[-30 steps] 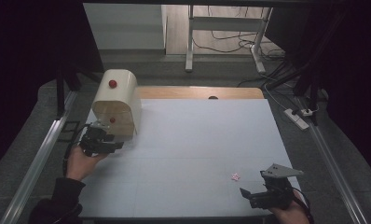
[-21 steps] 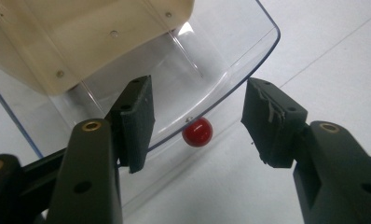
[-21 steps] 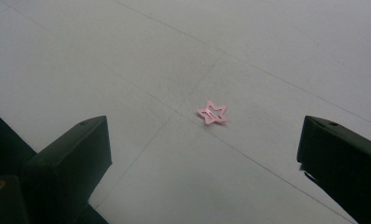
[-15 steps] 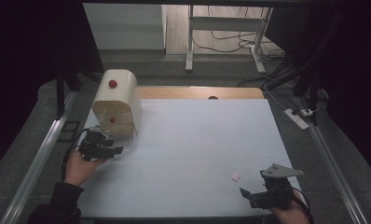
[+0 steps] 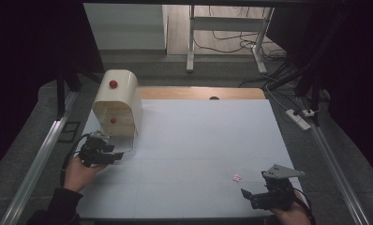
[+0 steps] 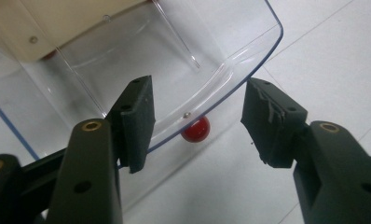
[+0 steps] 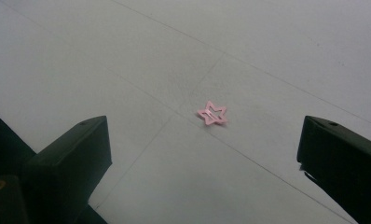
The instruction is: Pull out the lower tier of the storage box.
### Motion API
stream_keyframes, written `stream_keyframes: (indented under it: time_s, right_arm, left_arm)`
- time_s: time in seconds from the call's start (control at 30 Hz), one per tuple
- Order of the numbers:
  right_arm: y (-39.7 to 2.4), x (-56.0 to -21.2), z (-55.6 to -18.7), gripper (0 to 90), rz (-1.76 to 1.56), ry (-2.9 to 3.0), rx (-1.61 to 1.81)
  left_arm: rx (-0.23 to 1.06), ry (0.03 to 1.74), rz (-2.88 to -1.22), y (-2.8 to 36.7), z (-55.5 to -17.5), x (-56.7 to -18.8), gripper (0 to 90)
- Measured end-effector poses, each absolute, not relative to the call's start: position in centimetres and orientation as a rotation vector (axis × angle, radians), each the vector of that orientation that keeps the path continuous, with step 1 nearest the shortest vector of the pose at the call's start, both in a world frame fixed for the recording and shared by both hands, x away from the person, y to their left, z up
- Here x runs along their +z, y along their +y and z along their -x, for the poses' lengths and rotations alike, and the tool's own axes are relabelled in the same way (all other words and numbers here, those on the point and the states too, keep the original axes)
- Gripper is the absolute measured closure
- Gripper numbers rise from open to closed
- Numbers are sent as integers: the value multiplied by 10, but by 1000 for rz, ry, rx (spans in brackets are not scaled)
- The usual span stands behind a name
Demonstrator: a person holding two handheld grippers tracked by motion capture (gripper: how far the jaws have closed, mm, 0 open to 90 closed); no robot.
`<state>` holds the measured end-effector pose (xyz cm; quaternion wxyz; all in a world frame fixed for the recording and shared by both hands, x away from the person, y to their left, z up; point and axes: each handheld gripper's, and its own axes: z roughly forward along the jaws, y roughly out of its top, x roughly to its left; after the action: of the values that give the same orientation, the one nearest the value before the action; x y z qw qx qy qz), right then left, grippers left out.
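A cream cabinet (image 5: 116,101) with red knobs stands at the table's left. Its clear lower drawer (image 5: 124,143) is pulled out toward me. My left gripper (image 5: 115,154) sits just in front of the drawer, held by a hand. In the left gripper view the drawer front (image 6: 230,70) carries a small red knob (image 6: 195,129). The left gripper (image 6: 200,95) is open, its jaws on either side of that knob without touching it. A pink star-shaped clip (image 7: 212,113) lies flat on the white table, also seen as the clip (image 5: 236,177). My right gripper (image 5: 256,186) rests near the front edge, and the right gripper (image 7: 204,135) stands wide open just short of the star.
The white table top (image 5: 198,140) has a wooden strip (image 5: 198,93) along its far edge. Metal rails (image 5: 34,164) run down both sides. A power strip (image 5: 299,117) lies on the floor at the right, and a stand's legs (image 5: 190,47) rise beyond the table.
My left gripper has drawn back a little from the cabinet toward the near edge. The right gripper and the star have stayed put.
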<state>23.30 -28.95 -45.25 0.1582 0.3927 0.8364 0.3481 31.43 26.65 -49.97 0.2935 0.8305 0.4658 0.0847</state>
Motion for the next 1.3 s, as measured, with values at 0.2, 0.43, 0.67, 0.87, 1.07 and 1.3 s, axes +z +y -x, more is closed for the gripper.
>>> stream_keyframes:
  time_s: [0.2,0.43,0.67,0.87,1.07,1.3]
  right_arm:
    - [-289,-453,-233,27,-1121,2391,997]
    - [-289,-453,-233,27,-1121,2391,994]
    - [-289,-452,-233,27,-1119,2391,989]
    - [-289,-453,-233,26,-1120,2392,988]
    - [-289,-453,-233,27,-1117,2395,986]
    - [-289,-453,-233,27,-1118,2395,987]
  left_arm:
    - [228,1236,-2206,266,-314,-502,413]
    - [227,1230,-2182,268,-314,-500,381]
    - [252,1229,-2157,265,-313,-495,290]
    - [258,1233,-2121,264,-310,-491,210]
    - [248,1224,-2078,264,-306,-487,156]
    - [235,1223,-2051,266,-300,-485,95]
